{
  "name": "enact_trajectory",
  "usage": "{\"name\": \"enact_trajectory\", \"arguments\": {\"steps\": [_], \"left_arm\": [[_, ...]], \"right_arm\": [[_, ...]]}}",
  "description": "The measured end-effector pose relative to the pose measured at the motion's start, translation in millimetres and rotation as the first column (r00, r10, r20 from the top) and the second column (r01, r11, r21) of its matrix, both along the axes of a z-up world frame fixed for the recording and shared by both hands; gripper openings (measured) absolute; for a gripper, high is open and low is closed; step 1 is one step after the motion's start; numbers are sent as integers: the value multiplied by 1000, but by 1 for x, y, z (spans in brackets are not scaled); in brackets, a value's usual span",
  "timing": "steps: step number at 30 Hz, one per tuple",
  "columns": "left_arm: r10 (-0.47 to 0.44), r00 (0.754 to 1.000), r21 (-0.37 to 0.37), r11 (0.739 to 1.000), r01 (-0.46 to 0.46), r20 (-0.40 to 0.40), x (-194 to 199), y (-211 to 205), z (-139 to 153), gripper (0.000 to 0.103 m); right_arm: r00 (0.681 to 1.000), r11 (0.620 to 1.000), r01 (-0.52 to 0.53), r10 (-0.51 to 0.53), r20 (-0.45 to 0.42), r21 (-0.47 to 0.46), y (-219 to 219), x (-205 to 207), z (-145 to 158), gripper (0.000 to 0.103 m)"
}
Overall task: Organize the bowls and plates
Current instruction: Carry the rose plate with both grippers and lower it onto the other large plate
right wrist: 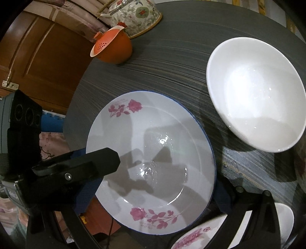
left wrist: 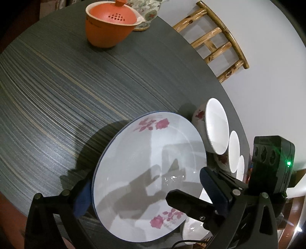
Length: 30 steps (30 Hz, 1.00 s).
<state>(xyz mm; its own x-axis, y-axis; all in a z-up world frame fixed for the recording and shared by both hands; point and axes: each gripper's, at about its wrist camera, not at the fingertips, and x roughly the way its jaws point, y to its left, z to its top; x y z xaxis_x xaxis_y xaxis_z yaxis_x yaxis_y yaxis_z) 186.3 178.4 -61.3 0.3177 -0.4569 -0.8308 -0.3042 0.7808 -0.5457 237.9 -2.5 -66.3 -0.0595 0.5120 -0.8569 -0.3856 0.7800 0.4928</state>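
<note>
Plates: one rose-patterned plate (left wrist: 145,172) on the near table (left wrist: 47,92) edge.
Left gripper (left wrist: 149,193): fingers spread around the plate rim.
Right gripper (right wrist: 160,193): likewise spread around it.
Bowls: three rose bowls (left wrist: 216,126) in a row right; one plain white bowl (right wrist: 256,92).
Far: one orange lidded cup (left wrist: 111,24).

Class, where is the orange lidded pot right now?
The orange lidded pot stands at the far side of the dark table, right beside the floral teapot; it is top centre-left in the left wrist view and upper left in the right wrist view.
</note>
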Motion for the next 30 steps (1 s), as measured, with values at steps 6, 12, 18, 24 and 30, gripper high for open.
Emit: {"name": "enact_trajectory", "arguments": {"steps": [6, 12, 18, 24, 30], "left_arm": [[-16, 1000, 17, 1000, 15, 13, -5, -11, 17, 103], [-56, 998, 35, 998, 54, 43, -13, -36, 39, 103], [-129, 991, 40, 991, 127, 48, -20, -83, 44, 103], [-210, 977, 30, 977, 209, 24, -20, -136, 30, 103], [-259, 966, 41, 965, 259, -5, -17, -168, 17, 103]], "right_arm": [[1000, 1000, 23, -23, 2, 15, -16, -6, 10, 103], [998, 998, 55, -56, 22, 26, -45, -16, 26, 103], [990, 990, 139, -139, 17, 24, -81, -36, 27, 103], [974, 974, 228, -228, 2, -6, -129, -54, 16, 103], [963, 962, 270, -271, -16, -28, -156, -59, 3, 103]]}}
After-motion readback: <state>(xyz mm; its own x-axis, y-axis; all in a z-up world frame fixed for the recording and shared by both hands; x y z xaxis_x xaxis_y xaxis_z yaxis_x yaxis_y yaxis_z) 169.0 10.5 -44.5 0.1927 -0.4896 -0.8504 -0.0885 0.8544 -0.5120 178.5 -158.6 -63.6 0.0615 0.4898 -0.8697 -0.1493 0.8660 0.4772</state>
